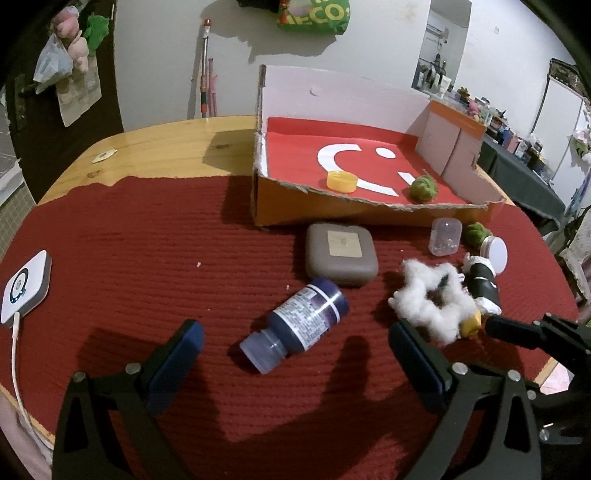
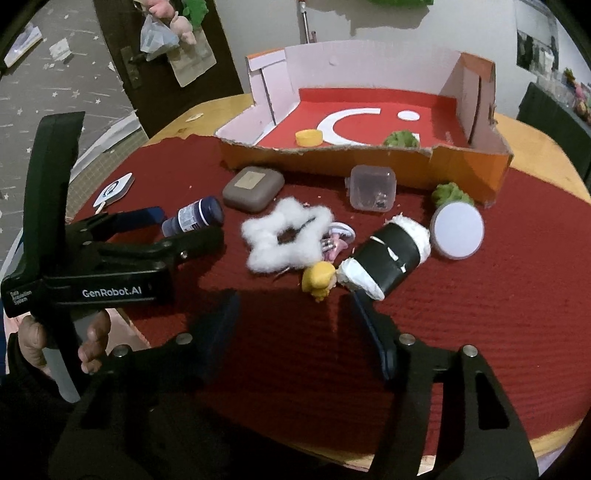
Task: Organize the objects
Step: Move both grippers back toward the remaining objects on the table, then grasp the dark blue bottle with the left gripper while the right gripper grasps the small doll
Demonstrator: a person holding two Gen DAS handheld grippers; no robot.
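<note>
Lowering the left hand-held gripper [image 1: 295, 354], jaws spread wide and holding nothing, squarely astride the blue bottle [image 1: 295, 325] lying on the bench's red mat [image 1: 147, 240] should work, while the right hand-held gripper [image 2: 295, 317] hovers half-parted, empty, before the doll [image 2: 319, 278].

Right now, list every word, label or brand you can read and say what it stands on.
"GenRobot.AI": left gripper body.
"Data Acquisition System": tiny, same body.
"ECO": cut-off letters on green bag on the wall.
Blue bottle label: too small to read.
Grey case sticker: too blurred.
</note>
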